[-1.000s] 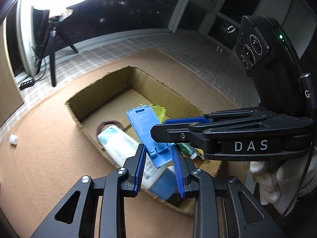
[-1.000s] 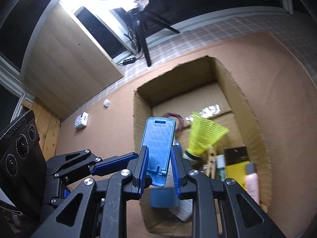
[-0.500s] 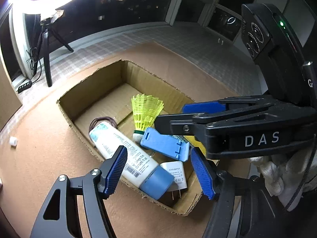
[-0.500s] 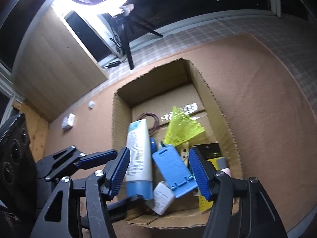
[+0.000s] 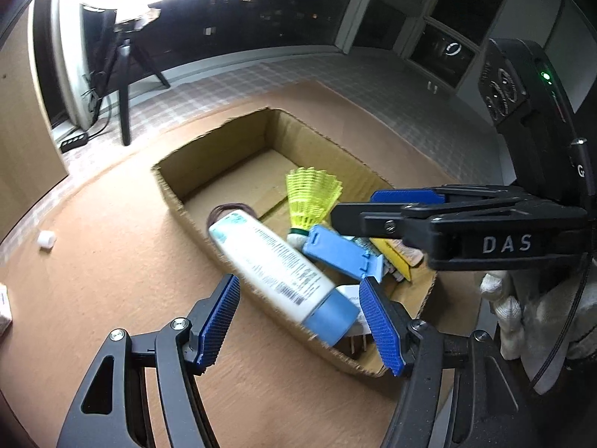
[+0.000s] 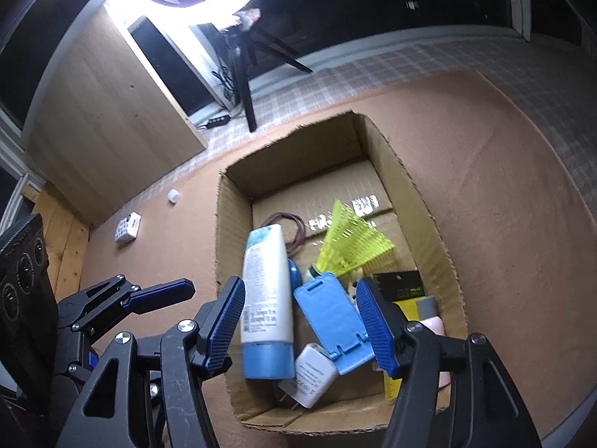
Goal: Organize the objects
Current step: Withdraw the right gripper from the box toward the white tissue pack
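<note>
An open cardboard box (image 5: 224,149) (image 6: 231,231) sits on the brown mat. A flat blue plastic stand (image 5: 343,254) (image 6: 332,321) lies loose in its near end, resting on other items. Beside it are a white tube with a blue cap (image 5: 272,261) (image 6: 265,291), a yellow shuttlecock (image 5: 311,196) (image 6: 354,242), a white charger (image 6: 311,377) and brown hair ties (image 6: 294,224). My left gripper (image 5: 300,323) (image 6: 156,287) hovers open over the box's near left corner. My right gripper (image 6: 300,321) (image 5: 354,207) stands open above the stand, gripping nothing.
A black and yellow packet (image 6: 403,291) and a pink item (image 6: 433,326) lie at the box's right end. On the mat are a small white cap (image 5: 46,239) (image 6: 172,195) and a small white box (image 6: 128,227). A ring-light tripod (image 6: 242,74) stands behind. A gloved hand (image 5: 522,321) holds the right gripper.
A second ago both grippers were shut on the blue stand above the box. Both opened, and the stand dropped into the box, where it now lies flat.
</note>
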Demonstrator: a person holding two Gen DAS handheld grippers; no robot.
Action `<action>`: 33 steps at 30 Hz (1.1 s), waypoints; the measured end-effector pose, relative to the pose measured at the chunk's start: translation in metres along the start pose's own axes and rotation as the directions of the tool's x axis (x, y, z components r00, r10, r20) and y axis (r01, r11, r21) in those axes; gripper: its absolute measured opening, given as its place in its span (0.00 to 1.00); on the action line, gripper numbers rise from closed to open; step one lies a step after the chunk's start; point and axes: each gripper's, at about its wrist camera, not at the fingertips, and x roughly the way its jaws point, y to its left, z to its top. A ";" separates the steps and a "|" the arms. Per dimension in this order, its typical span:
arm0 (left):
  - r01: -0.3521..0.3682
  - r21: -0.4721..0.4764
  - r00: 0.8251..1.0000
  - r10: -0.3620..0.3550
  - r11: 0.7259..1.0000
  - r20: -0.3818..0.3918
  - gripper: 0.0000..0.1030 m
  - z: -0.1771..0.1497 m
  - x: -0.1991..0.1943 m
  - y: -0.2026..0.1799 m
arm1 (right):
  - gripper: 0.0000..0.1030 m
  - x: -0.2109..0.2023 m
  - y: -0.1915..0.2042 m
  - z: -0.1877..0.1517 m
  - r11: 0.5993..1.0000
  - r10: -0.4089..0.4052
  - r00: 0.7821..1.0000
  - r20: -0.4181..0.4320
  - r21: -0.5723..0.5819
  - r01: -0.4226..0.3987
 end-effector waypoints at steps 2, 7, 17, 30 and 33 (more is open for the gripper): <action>-0.013 -0.015 1.000 0.013 1.000 0.003 0.68 -0.003 -0.005 0.007 | 0.57 0.000 0.007 0.000 1.000 0.008 1.000 0.008 -0.015 -0.008; -0.059 -0.062 0.998 0.060 0.996 0.007 0.68 -0.017 -0.021 0.031 | 0.57 0.005 0.025 -0.001 0.998 0.027 1.000 0.011 -0.059 -0.026; -0.156 -0.190 0.987 0.159 0.969 0.004 0.68 -0.052 -0.059 0.096 | 0.57 0.033 0.074 -0.004 0.989 0.060 0.998 -0.031 -0.132 -0.064; -0.267 -0.342 0.959 0.283 0.901 -0.005 0.68 -0.100 -0.117 0.203 | 0.57 0.087 0.164 0.010 0.964 0.100 0.990 -0.098 -0.236 -0.121; -0.285 -0.374 0.952 0.305 0.883 -0.005 0.68 -0.109 -0.129 0.229 | 0.57 0.103 0.185 0.015 0.958 0.112 0.987 -0.116 -0.251 -0.138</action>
